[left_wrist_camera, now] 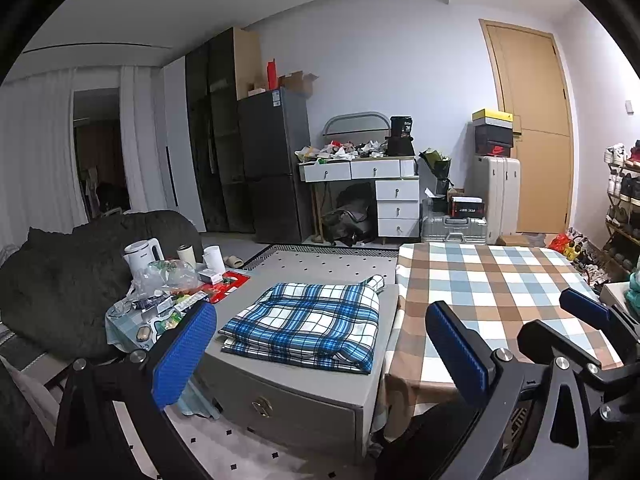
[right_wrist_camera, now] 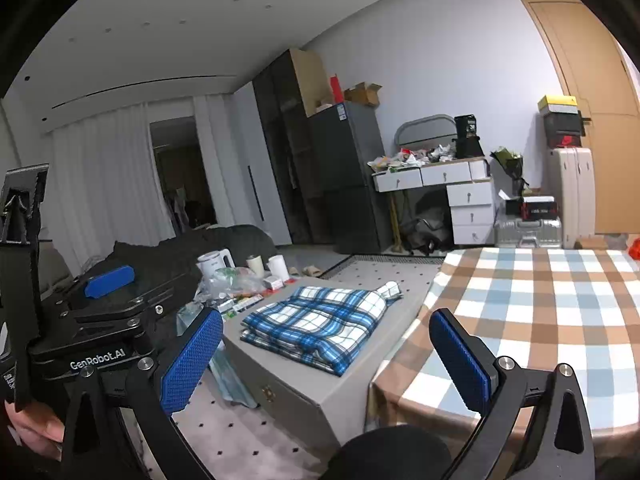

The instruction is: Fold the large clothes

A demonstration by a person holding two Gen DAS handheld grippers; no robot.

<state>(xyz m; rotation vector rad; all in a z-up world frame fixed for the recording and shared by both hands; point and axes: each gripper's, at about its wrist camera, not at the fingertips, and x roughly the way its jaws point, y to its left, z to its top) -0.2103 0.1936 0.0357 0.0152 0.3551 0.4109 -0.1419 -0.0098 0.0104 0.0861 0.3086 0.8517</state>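
Observation:
A blue-and-white plaid garment [left_wrist_camera: 304,328] [right_wrist_camera: 320,324] lies folded into a thick rectangle on a low grey drawer chest [left_wrist_camera: 304,392] [right_wrist_camera: 304,388]. Beside it on the right stands a table under a brown-and-blue checked cloth [left_wrist_camera: 500,292] [right_wrist_camera: 540,320]. My left gripper [left_wrist_camera: 320,354] hovers open in front of the chest, holding nothing. My right gripper [right_wrist_camera: 326,358] is open too and holds nothing, hanging near the checked table's front corner. One blue pad [left_wrist_camera: 584,311] of the right gripper shows in the left wrist view. A blue pad [right_wrist_camera: 108,276] of the left gripper shows in the right wrist view.
A cluttered side table with a white kettle [left_wrist_camera: 142,256], cups and packets stands left of the chest, with a dark beanbag [left_wrist_camera: 60,280] behind it. Further back are a fridge [left_wrist_camera: 276,164], a drawer desk [left_wrist_camera: 396,196] and suitcases [left_wrist_camera: 496,196]. A shoe rack [left_wrist_camera: 624,208] lines the right wall. A hand [right_wrist_camera: 36,428] grips the left gripper.

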